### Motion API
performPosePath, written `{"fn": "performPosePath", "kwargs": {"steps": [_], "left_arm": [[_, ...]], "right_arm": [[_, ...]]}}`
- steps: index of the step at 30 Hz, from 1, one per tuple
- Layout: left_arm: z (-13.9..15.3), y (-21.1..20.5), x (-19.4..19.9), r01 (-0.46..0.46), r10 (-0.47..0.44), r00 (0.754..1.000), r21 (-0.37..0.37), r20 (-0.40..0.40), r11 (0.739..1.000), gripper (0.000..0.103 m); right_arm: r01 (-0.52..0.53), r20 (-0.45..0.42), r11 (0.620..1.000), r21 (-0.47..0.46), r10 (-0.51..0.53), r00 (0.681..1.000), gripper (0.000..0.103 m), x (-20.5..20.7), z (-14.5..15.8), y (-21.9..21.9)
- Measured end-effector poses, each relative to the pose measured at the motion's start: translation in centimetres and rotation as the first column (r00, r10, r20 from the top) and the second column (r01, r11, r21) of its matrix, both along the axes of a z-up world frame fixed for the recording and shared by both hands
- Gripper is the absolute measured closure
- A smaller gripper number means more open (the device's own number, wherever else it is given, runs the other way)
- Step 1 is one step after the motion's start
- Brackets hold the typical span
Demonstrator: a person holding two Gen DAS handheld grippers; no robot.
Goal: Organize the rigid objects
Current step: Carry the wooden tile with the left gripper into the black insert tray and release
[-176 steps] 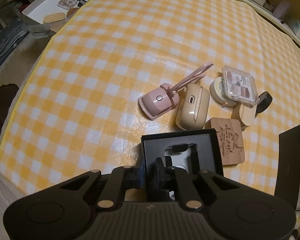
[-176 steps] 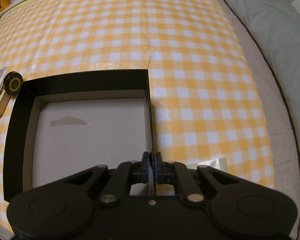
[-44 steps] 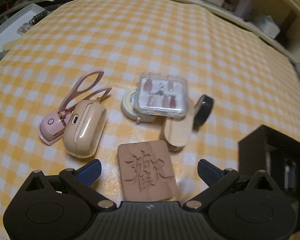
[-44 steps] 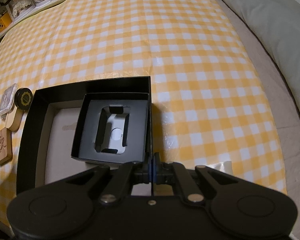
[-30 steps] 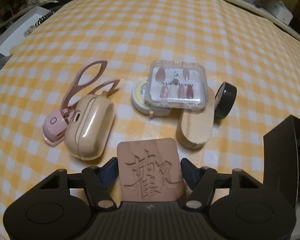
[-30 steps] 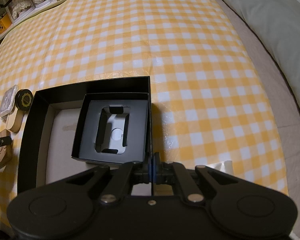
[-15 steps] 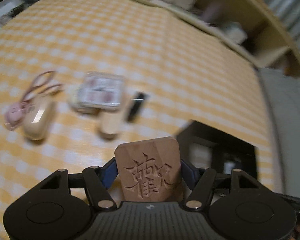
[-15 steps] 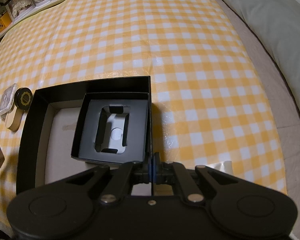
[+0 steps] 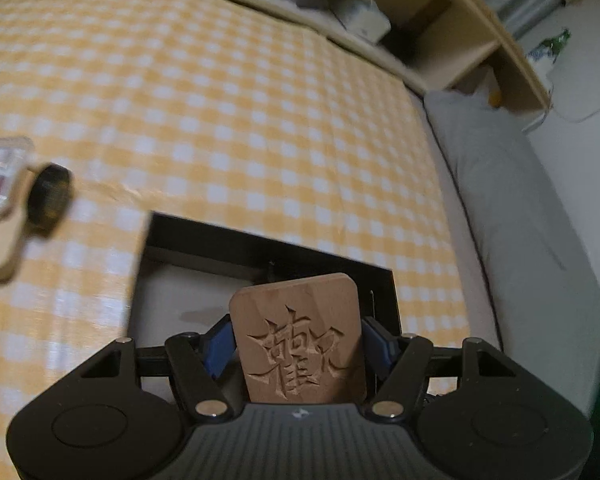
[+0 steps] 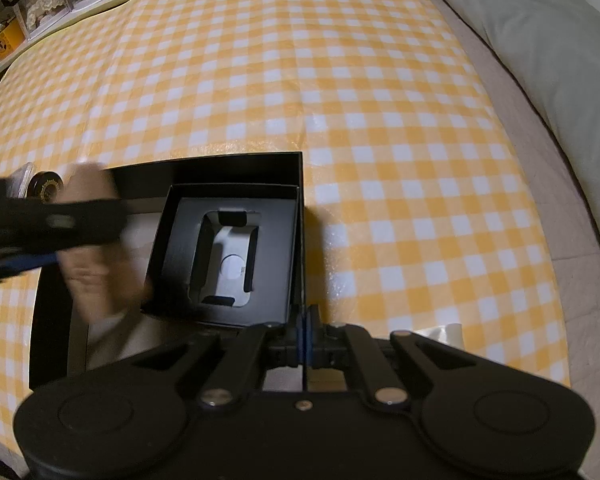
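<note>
A wooden block carved with a character is clamped between the blue pads of my left gripper. It hangs above the left part of the large black box. In the right wrist view the same block and left gripper show as a blur over that box. A smaller black box with a grey insert lies in the big box's right half. My right gripper is shut on the big box's right wall.
A black round tin, a clear nail case and a pale wooden oval lie left of the box on the yellow checked cloth. A grey pillow runs along the right edge. Shelves stand behind.
My left gripper closed on the wooden block, lifted it off the cloth and carried it right, over the black box. The right gripper and the box have kept still.
</note>
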State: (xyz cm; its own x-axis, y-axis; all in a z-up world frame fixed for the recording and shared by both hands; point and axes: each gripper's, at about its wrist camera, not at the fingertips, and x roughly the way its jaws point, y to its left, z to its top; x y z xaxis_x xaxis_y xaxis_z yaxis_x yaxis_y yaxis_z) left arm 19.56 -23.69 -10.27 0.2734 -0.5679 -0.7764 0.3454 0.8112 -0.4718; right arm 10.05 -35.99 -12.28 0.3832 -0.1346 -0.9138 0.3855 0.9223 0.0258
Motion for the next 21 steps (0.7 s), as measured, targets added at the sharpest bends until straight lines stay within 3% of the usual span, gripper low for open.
{"fn": "performPosePath", "kwargs": {"steps": [6, 10, 16, 21], "left_arm": [[-1.3, -3.0, 0.0, 0.04, -0.04, 0.999, 0.023, 0.023, 0.999, 0.036], [-1.1, -2.4, 0.3, 0.022, -0.022, 1.0, -0.019, 0.008, 1.0, 0.014], [-0.1, -1.5, 0.5, 0.029, -0.029, 0.999, -0.005, 0.019, 1.0, 0.013], [0.6, -0.5, -0.1, 0.062, -0.064, 0.997, 0.05, 0.043, 0.997, 0.008]], "right_arm": [[0.0, -0.001, 1.0, 0.001, 0.0, 1.0, 0.101, 0.0, 0.0, 0.0], [0.002, -0.005, 1.0, 0.007, -0.002, 1.0, 0.101, 0.0, 0.1, -0.1], [0.001, -0.008, 1.0, 0.007, -0.001, 1.0, 0.101, -0.1, 0.0, 0.0], [0.0, -0.009, 1.0, 0.007, 0.0, 1.0, 0.101, 0.0, -0.2, -0.2]]}}
